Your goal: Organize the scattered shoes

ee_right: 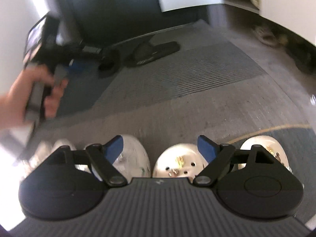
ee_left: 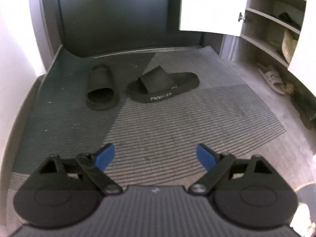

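Two black slides lie on the floor by the dark door: one (ee_left: 101,87) points away on the green mat, the other (ee_left: 164,85) lies sideways with white lettering on its sole edge. My left gripper (ee_left: 155,150) hangs open and empty above the striped mat (ee_left: 177,118), well short of them. In the right wrist view my right gripper (ee_right: 160,140) is open, its pads pressing on nothing. Several white clogs (ee_right: 177,162) stand in a row on the floor just beneath it. The black slides (ee_right: 156,53) show farther off, near the blurred left gripper (ee_right: 81,67).
A shoe cabinet (ee_left: 262,41) stands open at the right, its white door (ee_left: 209,6) swung out, with shoes on its shelves. A beige sandal (ee_left: 271,78) and a dark shoe (ee_left: 304,108) lie at its foot. A person's hand (ee_right: 29,94) holds the left gripper.
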The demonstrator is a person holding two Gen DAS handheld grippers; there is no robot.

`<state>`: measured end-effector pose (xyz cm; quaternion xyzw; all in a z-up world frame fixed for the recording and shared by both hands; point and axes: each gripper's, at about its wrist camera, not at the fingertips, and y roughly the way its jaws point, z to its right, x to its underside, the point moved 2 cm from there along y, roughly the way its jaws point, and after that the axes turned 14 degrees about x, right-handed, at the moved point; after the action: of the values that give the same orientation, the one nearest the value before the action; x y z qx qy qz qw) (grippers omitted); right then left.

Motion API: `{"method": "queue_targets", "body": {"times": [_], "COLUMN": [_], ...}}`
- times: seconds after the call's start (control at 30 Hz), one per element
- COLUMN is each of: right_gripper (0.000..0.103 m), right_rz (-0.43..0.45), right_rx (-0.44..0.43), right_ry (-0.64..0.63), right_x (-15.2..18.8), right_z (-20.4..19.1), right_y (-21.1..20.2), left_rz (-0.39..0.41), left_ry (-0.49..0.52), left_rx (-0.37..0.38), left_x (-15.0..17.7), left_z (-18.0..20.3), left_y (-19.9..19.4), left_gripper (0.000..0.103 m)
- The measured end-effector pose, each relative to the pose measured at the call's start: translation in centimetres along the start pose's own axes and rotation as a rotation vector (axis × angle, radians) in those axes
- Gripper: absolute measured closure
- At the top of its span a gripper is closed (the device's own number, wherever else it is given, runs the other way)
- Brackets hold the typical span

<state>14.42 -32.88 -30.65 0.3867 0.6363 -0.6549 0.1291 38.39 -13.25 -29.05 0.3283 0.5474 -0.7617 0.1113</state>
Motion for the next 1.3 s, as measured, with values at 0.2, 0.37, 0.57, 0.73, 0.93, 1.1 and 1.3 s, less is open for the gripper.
{"method": "queue_targets", "body": {"times": [0.2,0.37,0.57,0.73,0.93,1.1,1.3], "right_gripper": [0.019,0.019,0.019,0.019,0.019,0.019,0.019], "right_rz": [-0.04,-0.069,-0.073,-0.066,-0.067,-0.087,-0.098], "right_rx": [0.006,-0.019,-0.035,-0.021,0.005,0.021,0.062], "right_ry": [-0.023,-0.084,-0.119,-0.095,-0.062,-0.025,-0.019], "right_x": [-5.7,-10.1,-14.6,-18.8,-21.1,-23.1,-25.5], "right_z": [1.7,3.9,7.2,10.4,12.0,12.1,10.9], "right_y": [-5.0,-9.7,-14.3,-16.1,-14.7,-12.8,-7.2], "left_rz": [-0.078,-0.094,-0.098,-0.101,-0.09,-0.134,-0.228], "left_ry": [-0.05,-0.138,-0.232,-0.282,-0.326,-0.296,-0.329], "left_rx": [-0.091,-0.176,-0.29,-0.325,-0.341,-0.357,-0.322], "left_x": [-2.3,-6.4,-12.5,-16.9,-20.5,-22.0,-25.3], "left_z": [6.2,11.3,16.6,19.0,19.6,18.8,14.7], "left_y": [-6.2,-11.1,-14.1,-13.8,-10.7,-7.0,1.1], "left_gripper": [0.012,0.012,0.012,0.012,0.012,0.012,0.012]}}
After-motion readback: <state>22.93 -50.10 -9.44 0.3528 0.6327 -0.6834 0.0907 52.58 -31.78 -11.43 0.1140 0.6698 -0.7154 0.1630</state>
